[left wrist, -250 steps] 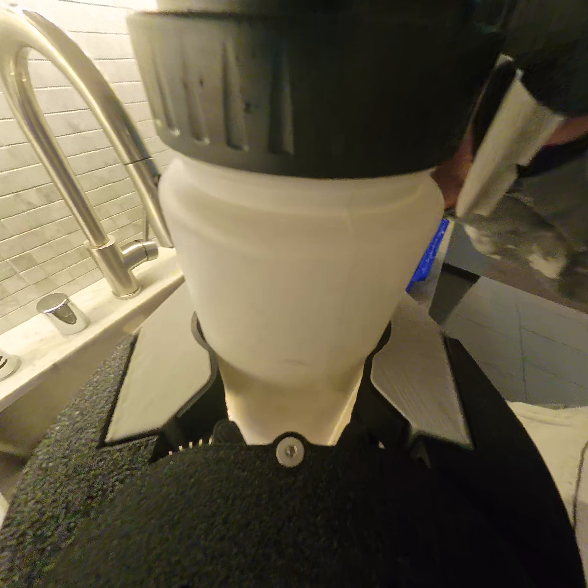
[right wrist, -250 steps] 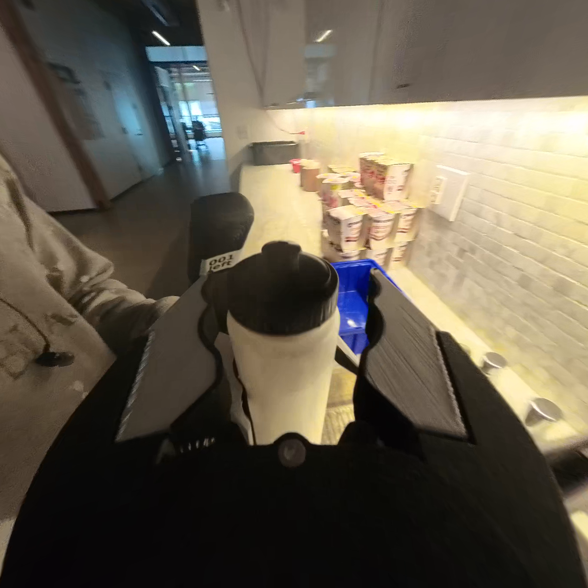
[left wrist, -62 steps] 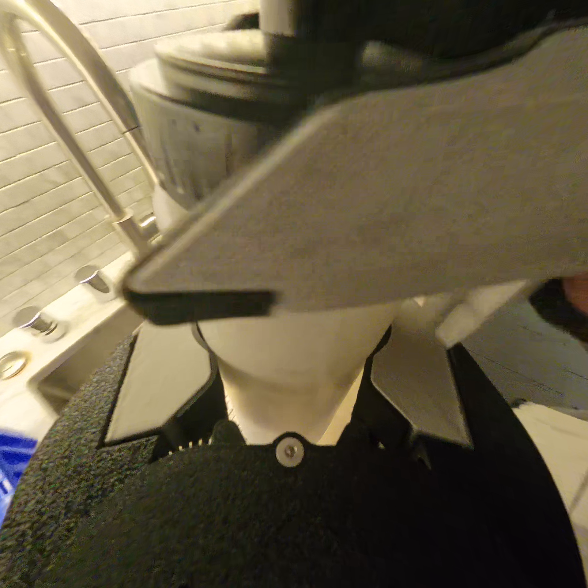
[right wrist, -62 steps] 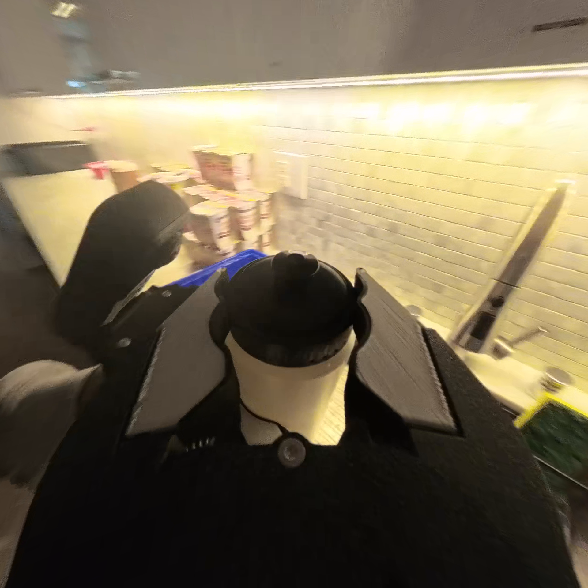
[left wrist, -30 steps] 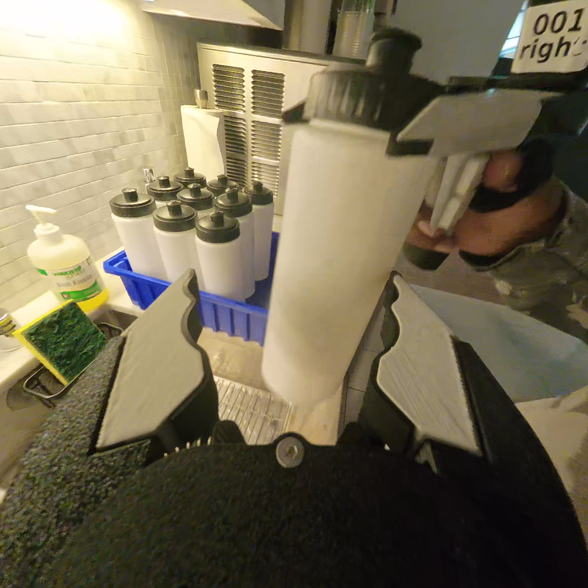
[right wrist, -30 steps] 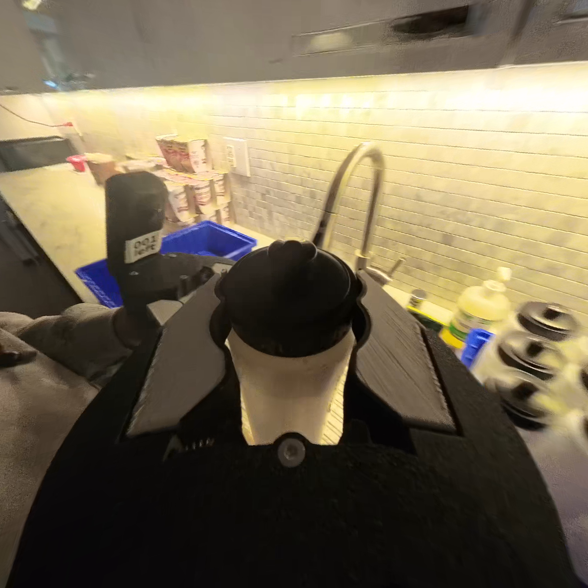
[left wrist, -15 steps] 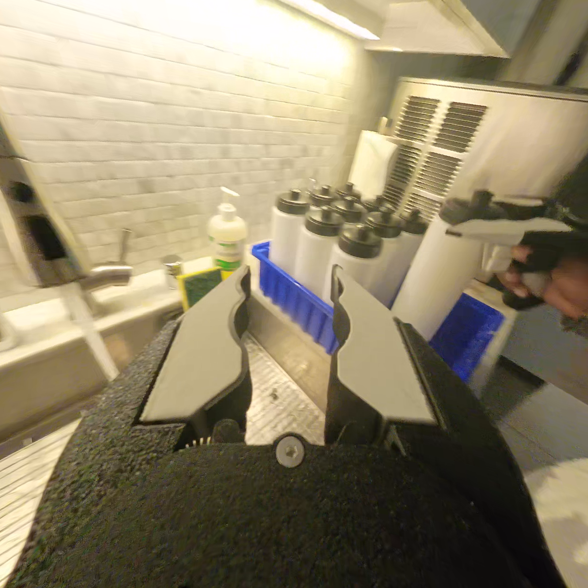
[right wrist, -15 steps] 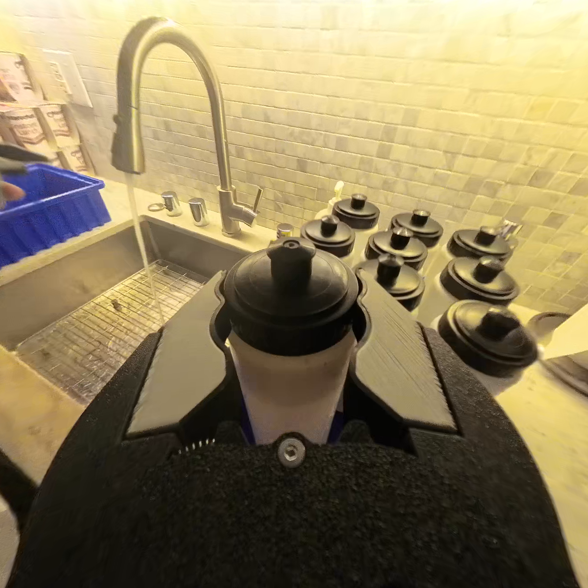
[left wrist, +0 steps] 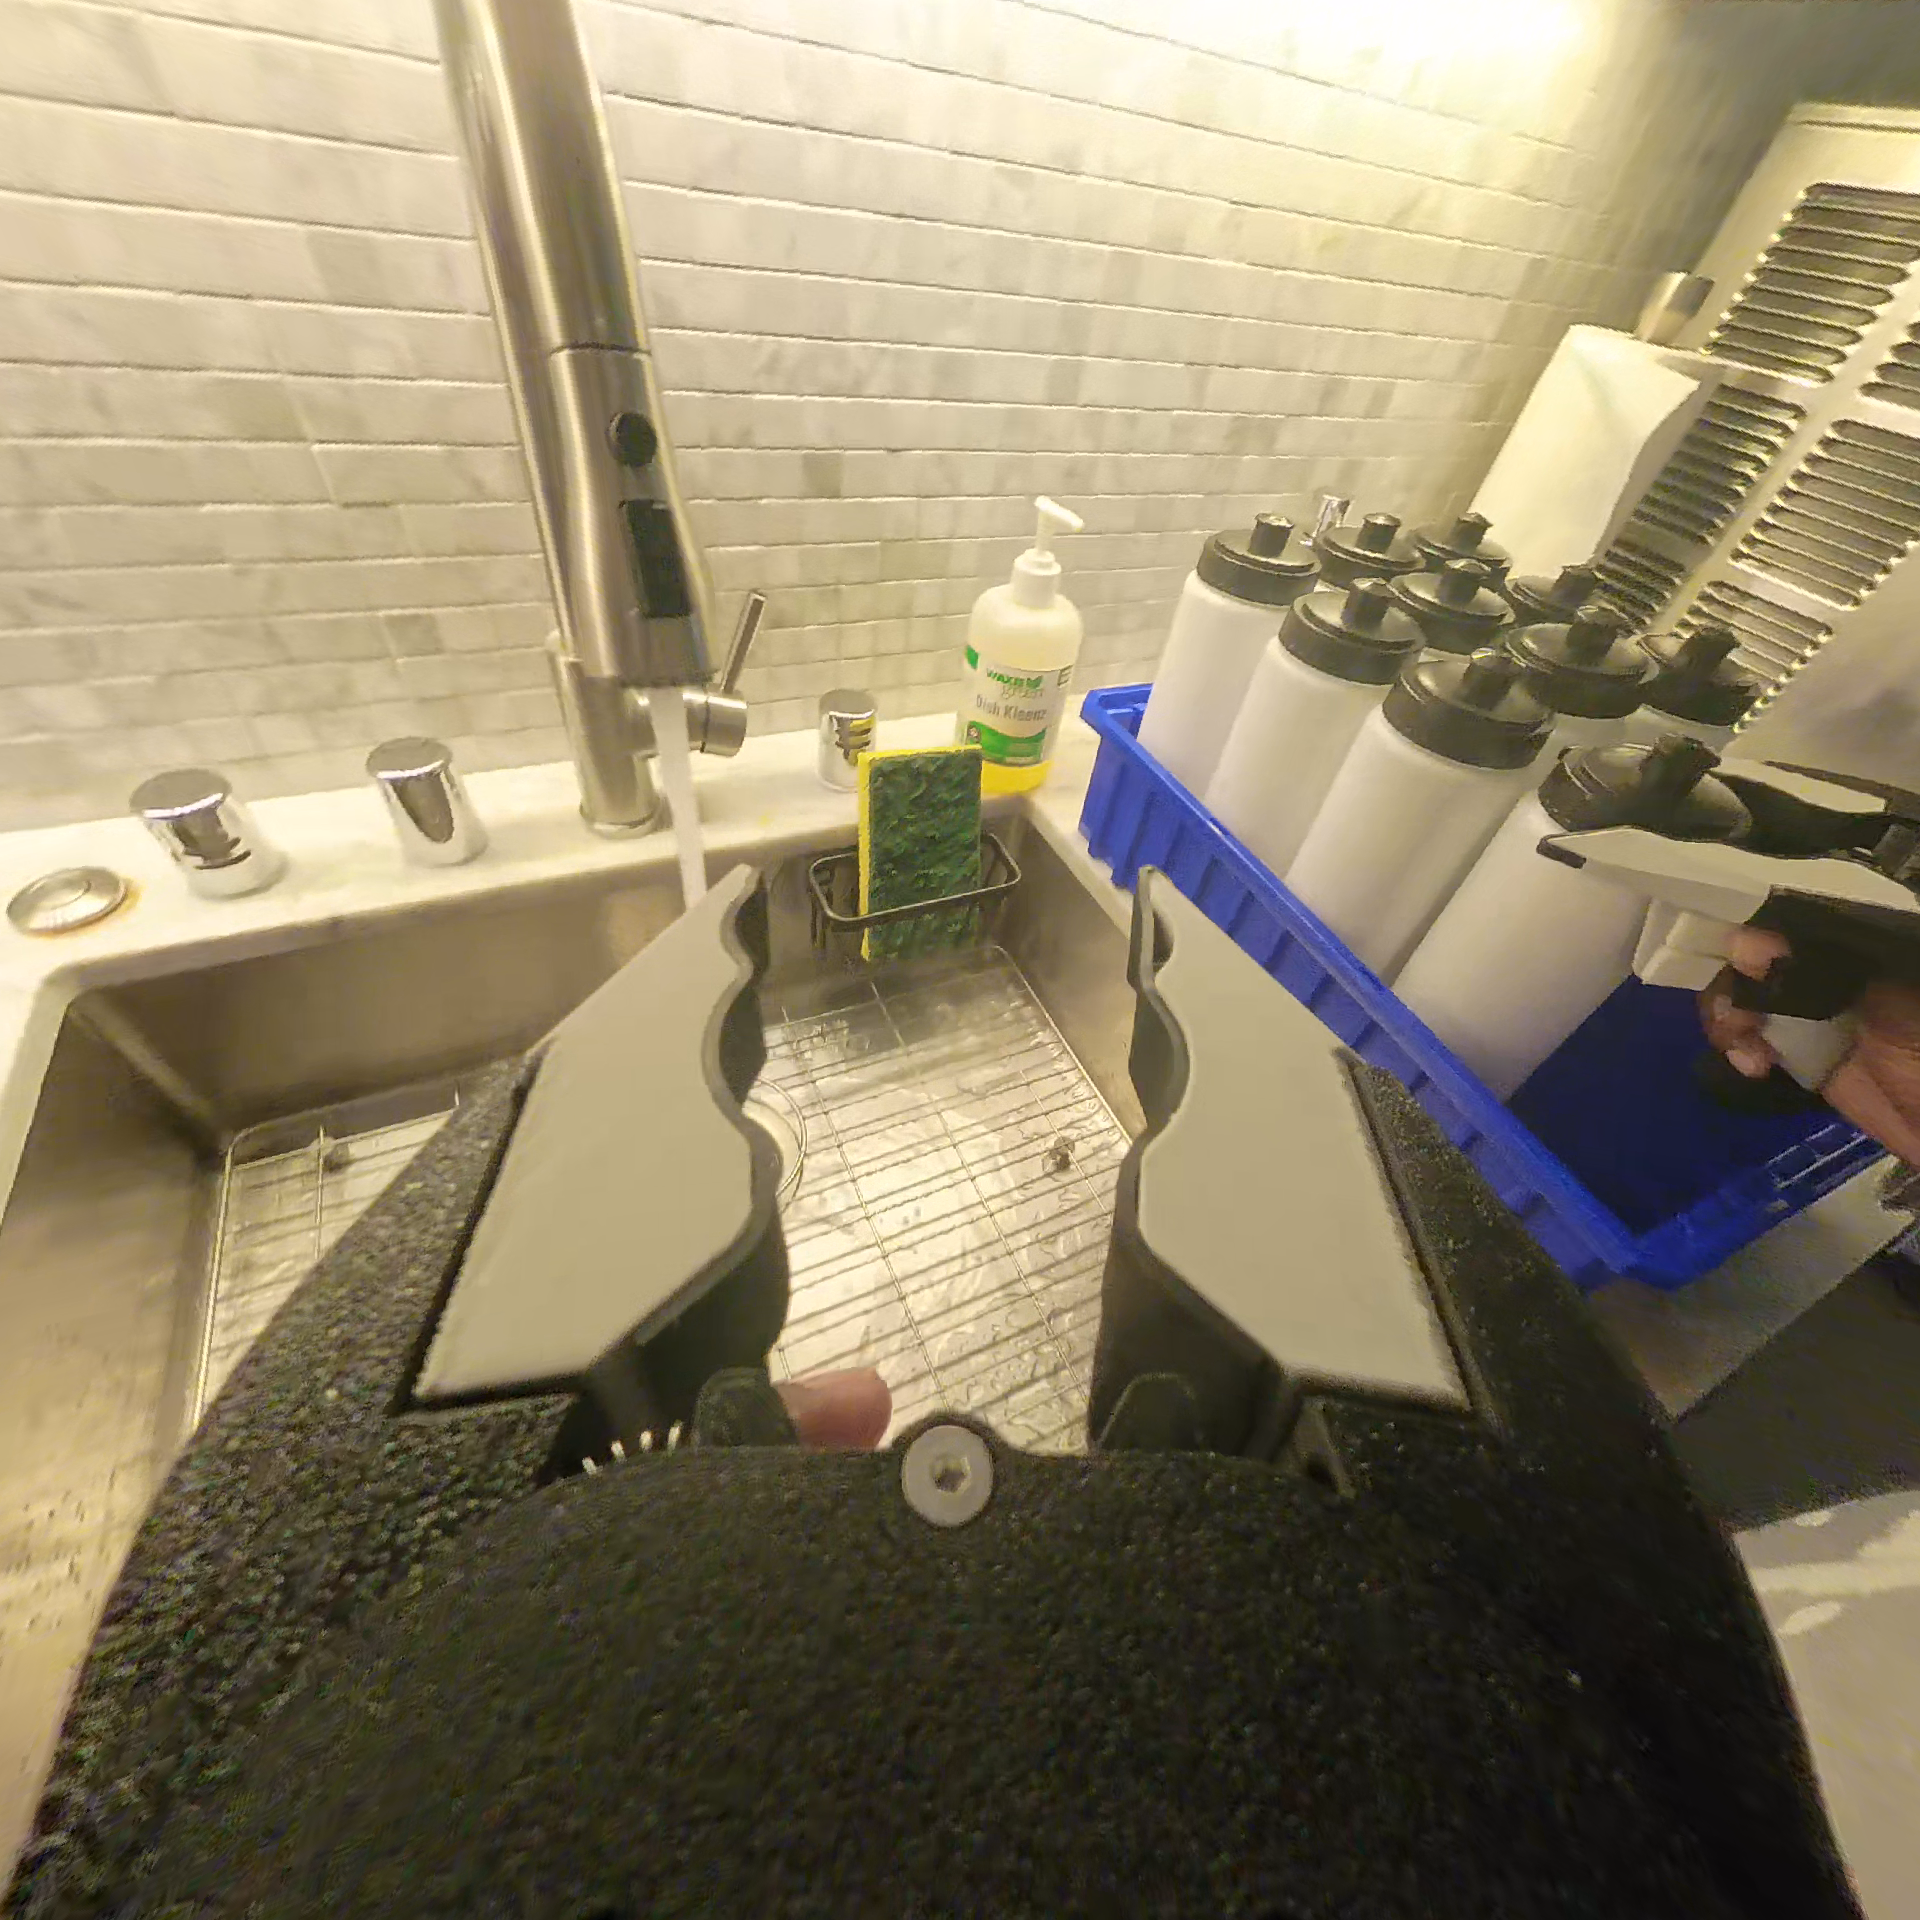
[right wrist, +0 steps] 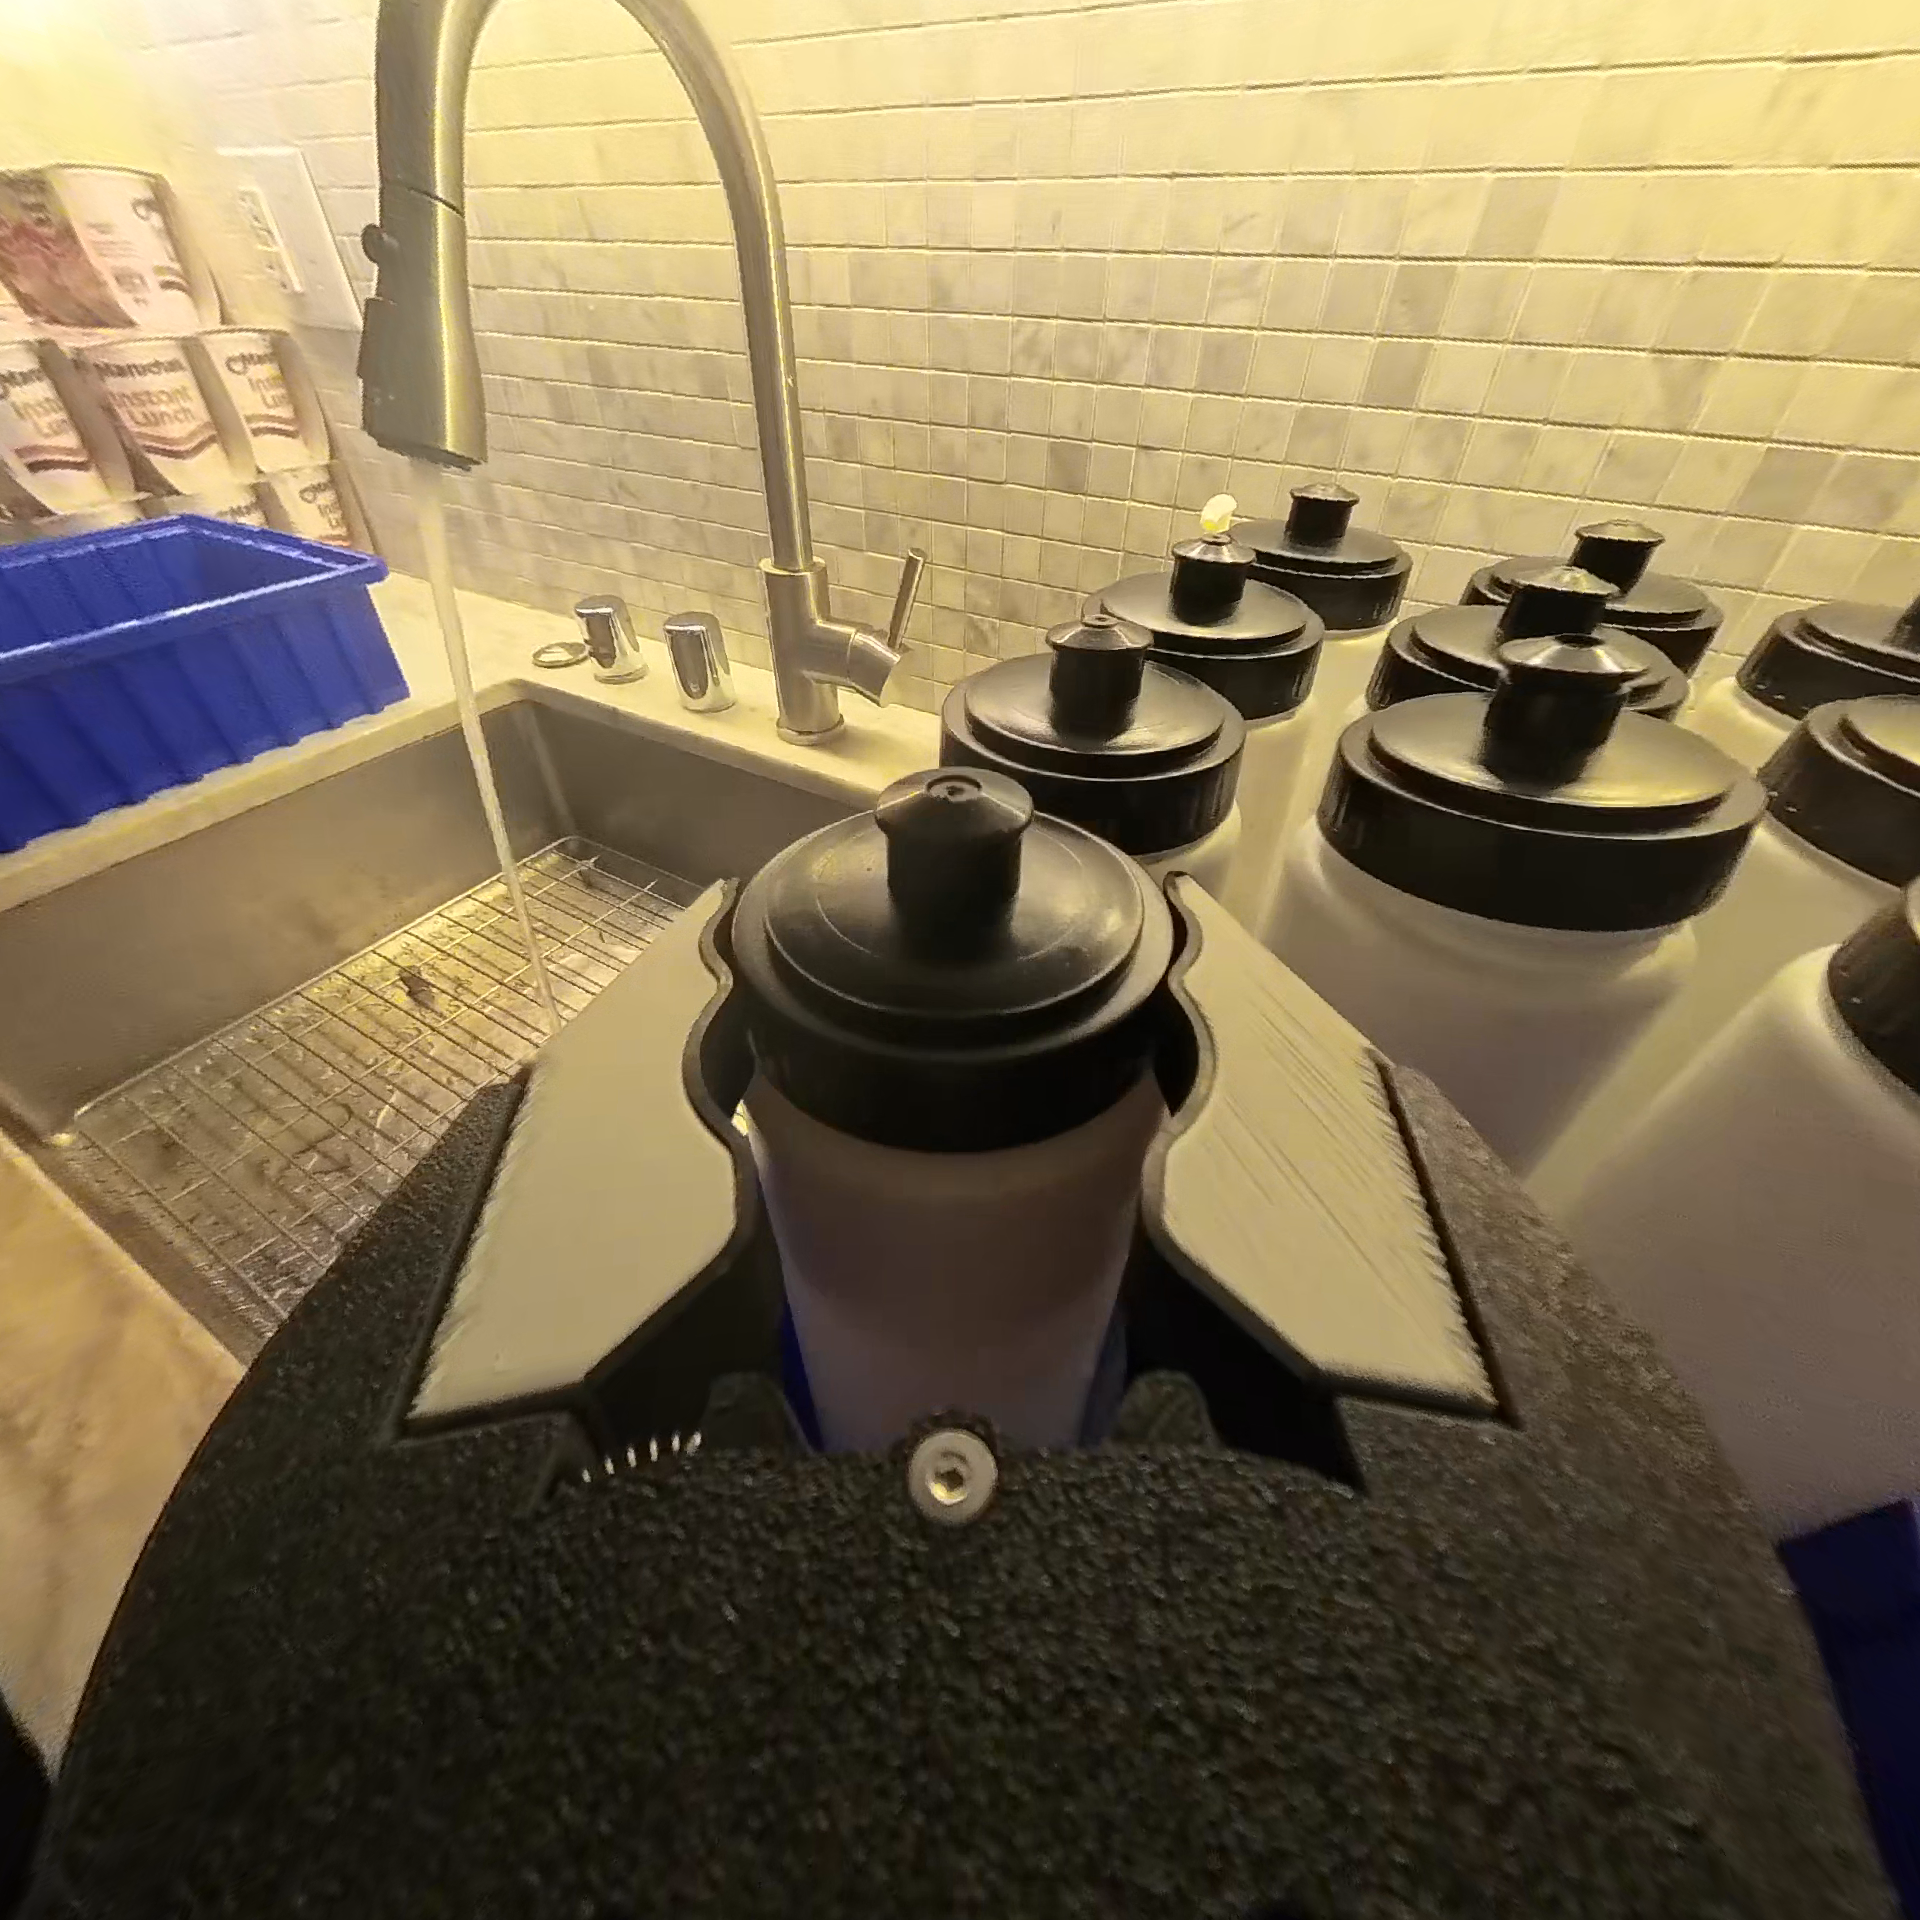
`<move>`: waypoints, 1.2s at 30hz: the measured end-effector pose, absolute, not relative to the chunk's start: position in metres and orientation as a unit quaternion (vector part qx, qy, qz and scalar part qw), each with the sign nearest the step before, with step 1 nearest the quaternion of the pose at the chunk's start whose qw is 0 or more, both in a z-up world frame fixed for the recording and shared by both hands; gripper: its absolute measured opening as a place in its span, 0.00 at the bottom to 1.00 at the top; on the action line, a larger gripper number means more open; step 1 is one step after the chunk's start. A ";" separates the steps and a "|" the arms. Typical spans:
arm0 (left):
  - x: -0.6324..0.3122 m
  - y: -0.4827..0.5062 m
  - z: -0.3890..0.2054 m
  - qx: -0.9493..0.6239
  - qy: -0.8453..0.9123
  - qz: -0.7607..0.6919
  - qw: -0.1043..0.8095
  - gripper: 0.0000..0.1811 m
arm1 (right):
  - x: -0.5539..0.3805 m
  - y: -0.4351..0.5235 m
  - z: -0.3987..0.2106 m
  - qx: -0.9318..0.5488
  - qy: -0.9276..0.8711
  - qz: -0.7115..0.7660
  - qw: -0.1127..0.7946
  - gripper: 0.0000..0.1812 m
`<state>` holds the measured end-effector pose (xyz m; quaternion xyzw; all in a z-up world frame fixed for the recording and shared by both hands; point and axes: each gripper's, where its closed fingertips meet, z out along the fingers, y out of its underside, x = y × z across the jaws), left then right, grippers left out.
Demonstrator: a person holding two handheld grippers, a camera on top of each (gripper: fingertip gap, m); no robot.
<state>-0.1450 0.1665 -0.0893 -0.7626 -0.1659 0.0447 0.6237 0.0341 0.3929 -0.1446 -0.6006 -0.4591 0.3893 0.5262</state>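
Left gripper (left wrist: 940, 1039) hung empty, fingers apart, over the sink (left wrist: 260, 997), tap (left wrist: 582, 343) running at twelve o'clock, while right gripper (right wrist: 948, 1049) clamped a capped bottle (right wrist: 940, 1049) beside crate (left wrist: 1299, 977) bottles (right wrist: 1496, 935) at two o'clock.

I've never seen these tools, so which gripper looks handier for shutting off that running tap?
Probably the left gripper: it is open and empty over the sink, near the faucet lever. The right gripper is clamped on a white bottle.
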 end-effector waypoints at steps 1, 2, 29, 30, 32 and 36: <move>-0.148 0.162 -0.091 -0.762 -0.174 0.046 0.622 0.39 | 0.035 0.392 -0.145 -0.602 -0.461 0.387 0.525 0.43; -0.151 0.157 -0.092 -0.761 -0.182 0.051 0.620 0.39 | 0.036 0.392 -0.145 -0.605 -0.464 0.382 0.523 0.43; -0.307 0.018 -0.135 -0.774 -0.202 0.058 0.598 0.50 | -0.077 0.219 -0.120 -0.671 -0.335 0.372 0.548 0.39; -0.311 0.014 -0.138 -0.776 -0.200 0.056 0.596 0.50 | -0.080 0.217 -0.122 -0.674 -0.331 0.370 0.547 0.38; -0.318 0.006 -0.142 -0.779 -0.200 0.053 0.592 0.50 | -0.089 0.222 -0.127 -0.680 -0.329 0.365 0.544 0.38; -0.324 -0.005 -0.137 -0.774 -0.207 0.057 0.596 0.50 | -0.127 0.262 -0.136 -0.676 -0.348 0.359 0.541 0.33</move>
